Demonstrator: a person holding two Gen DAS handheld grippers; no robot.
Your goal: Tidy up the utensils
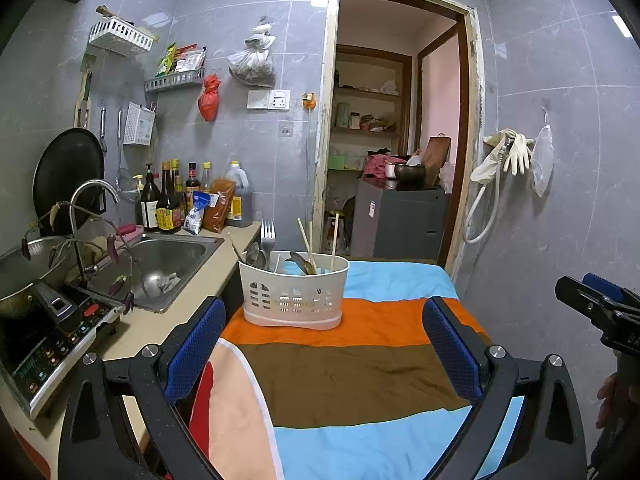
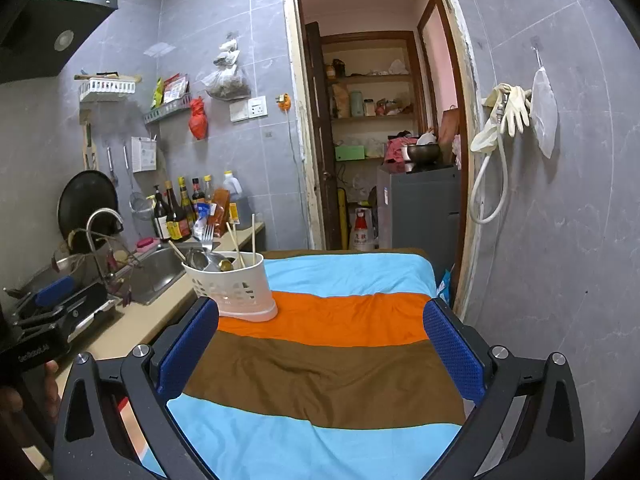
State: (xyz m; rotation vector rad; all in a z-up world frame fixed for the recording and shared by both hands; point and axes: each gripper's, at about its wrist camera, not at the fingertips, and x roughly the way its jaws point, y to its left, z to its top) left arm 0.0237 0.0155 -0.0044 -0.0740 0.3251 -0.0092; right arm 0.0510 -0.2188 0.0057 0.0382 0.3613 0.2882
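A white slotted utensil caddy (image 1: 294,294) stands upright on the orange stripe of a striped cloth (image 1: 352,376). It holds a fork (image 1: 267,236), spoons (image 1: 256,254), a dark ladle and wooden chopsticks (image 1: 306,240). My left gripper (image 1: 324,340) is open, short of the caddy, with nothing between its blue pads. In the right wrist view the caddy (image 2: 236,290) sits ahead to the left. My right gripper (image 2: 320,344) is open too, over the brown stripe (image 2: 320,380). Each gripper appears at the edge of the other's view.
A counter on the left carries a steel sink (image 1: 168,260) with a tap (image 1: 86,216), sauce bottles (image 1: 168,200), a pan and an induction cooker (image 1: 52,344). Tiled walls close both sides. A doorway (image 1: 396,120) with a grey cabinet lies behind the table.
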